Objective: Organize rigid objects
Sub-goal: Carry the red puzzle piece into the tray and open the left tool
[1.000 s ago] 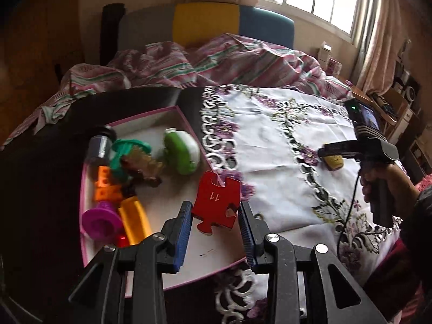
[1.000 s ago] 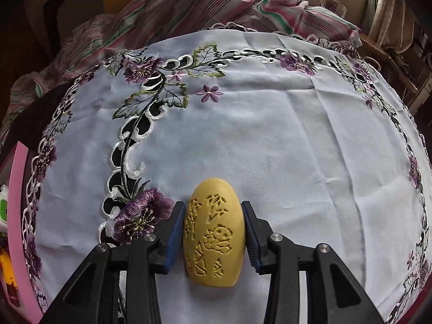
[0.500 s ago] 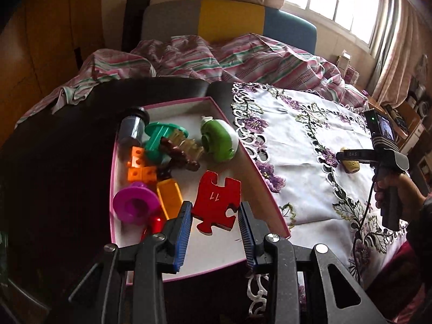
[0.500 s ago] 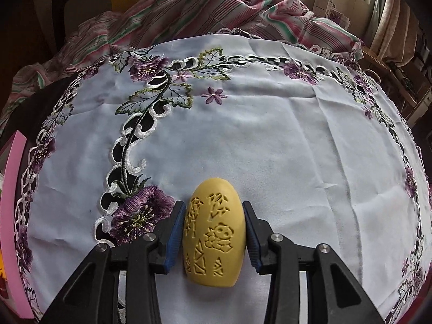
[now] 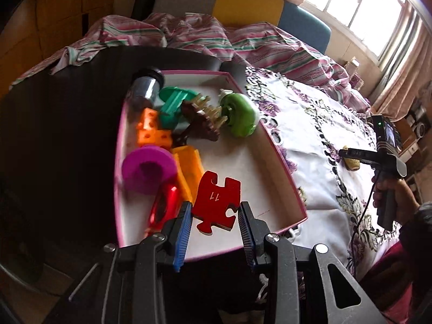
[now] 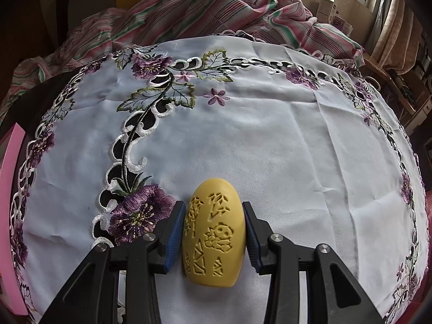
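Observation:
My left gripper (image 5: 214,212) is shut on a red puzzle piece (image 5: 217,202) marked 11, held above the near part of a pink-rimmed white tray (image 5: 275,162). Inside the tray lie a purple ring (image 5: 147,168), orange blocks (image 5: 152,131), a green round toy (image 5: 240,114), a brown toy (image 5: 201,120), a teal piece (image 5: 172,102) and a red piece (image 5: 163,205). My right gripper (image 6: 214,222) is shut on a yellow carved egg (image 6: 213,236) that rests on the embroidered white cloth (image 6: 270,140). The left wrist view also shows the right gripper (image 5: 351,159) far right.
A dark jar (image 5: 144,89) stands at the tray's far corner. The tray sits on a dark table (image 5: 59,135) left of the cloth. A striped blanket (image 5: 216,37) is heaped behind. A person's hand (image 5: 388,191) holds the right gripper. The tray's pink edge (image 6: 9,178) shows left.
My left gripper has carried the red puzzle piece leftward, from the tray's right edge to over its inside. The right gripper and the egg have stayed put.

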